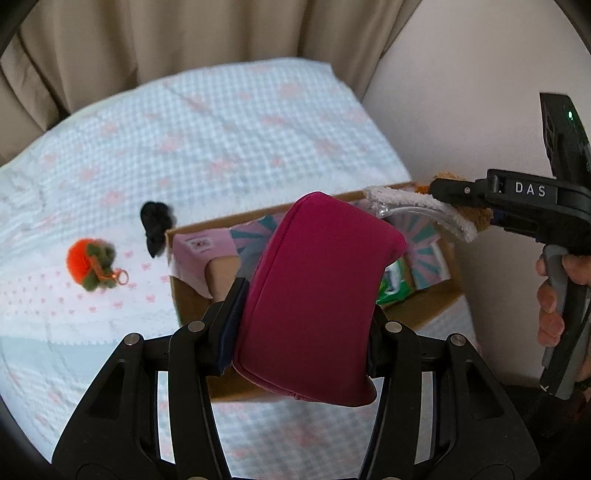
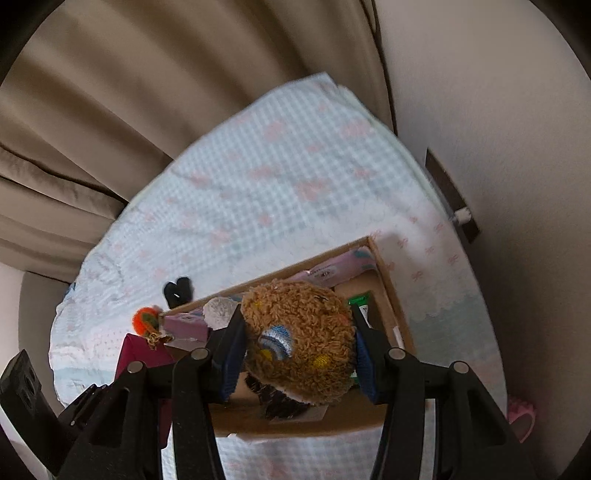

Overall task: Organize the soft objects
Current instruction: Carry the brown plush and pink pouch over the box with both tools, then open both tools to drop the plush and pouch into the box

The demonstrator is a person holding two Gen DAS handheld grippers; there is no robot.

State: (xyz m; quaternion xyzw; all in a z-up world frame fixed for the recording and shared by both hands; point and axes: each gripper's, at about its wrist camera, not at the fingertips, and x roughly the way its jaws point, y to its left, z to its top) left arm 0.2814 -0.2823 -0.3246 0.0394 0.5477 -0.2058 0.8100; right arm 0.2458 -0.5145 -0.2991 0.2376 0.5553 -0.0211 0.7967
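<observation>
Beige curtains (image 1: 155, 33), pale wall (image 1: 461, 92)

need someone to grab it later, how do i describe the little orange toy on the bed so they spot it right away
On the checked bedspread, look left of the cardboard box. The orange toy lies beside a black item; it alone is bright orange with green fuzz and a metal ring.

The magenta pouch (image 1: 317, 295) hides much of the cardboard box (image 1: 424, 310).

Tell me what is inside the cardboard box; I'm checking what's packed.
Inside the cardboard box show a pink packet, a green packet and a teal-striped item. The red pouch and brown plush hide the rest.
</observation>
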